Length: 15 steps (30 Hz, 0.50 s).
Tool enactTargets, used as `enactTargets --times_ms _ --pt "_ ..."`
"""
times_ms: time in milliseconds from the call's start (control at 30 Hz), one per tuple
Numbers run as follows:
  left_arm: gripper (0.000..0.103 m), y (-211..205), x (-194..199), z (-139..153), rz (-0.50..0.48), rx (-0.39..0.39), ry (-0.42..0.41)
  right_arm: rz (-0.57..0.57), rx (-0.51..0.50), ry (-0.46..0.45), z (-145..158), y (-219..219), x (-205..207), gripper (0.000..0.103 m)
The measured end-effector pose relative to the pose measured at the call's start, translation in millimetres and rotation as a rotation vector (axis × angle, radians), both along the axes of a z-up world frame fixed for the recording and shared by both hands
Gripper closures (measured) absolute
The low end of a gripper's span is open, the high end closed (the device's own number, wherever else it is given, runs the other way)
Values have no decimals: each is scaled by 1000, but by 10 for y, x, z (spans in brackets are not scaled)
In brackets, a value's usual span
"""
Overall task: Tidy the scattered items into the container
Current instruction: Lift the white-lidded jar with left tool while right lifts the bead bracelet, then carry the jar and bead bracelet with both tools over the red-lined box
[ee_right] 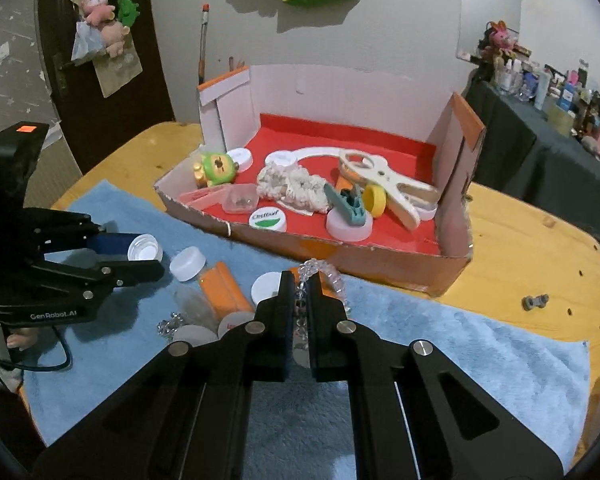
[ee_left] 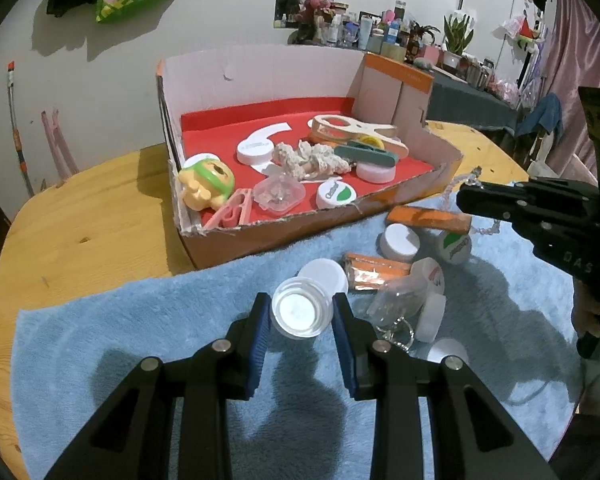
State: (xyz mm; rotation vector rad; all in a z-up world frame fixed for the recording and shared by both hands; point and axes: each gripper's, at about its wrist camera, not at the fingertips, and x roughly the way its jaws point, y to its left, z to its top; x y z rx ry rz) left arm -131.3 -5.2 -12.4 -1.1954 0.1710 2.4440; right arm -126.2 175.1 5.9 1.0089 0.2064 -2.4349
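The left gripper [ee_left: 300, 312] pinches a round see-through plastic cap [ee_left: 302, 312], while the right gripper [ee_right: 300, 280] squeezes a sparkly bead string [ee_right: 320, 274] above the fluffy blue towel [ee_right: 460, 344].

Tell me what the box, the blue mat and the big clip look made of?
Box: likely cardboard, given its torn, fibrous edges and matte brown wall. Mat: seemingly plush fabric with a fuzzy pile. Clip: probably wood, pale and matte, though plastic is possible.
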Motion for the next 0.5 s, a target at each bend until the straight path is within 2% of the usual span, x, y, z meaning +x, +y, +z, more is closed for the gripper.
enactTargets --times_ms 500 --pt "70 31 -7 326 2 12 59 30 -29 85 416 -2 116 98"
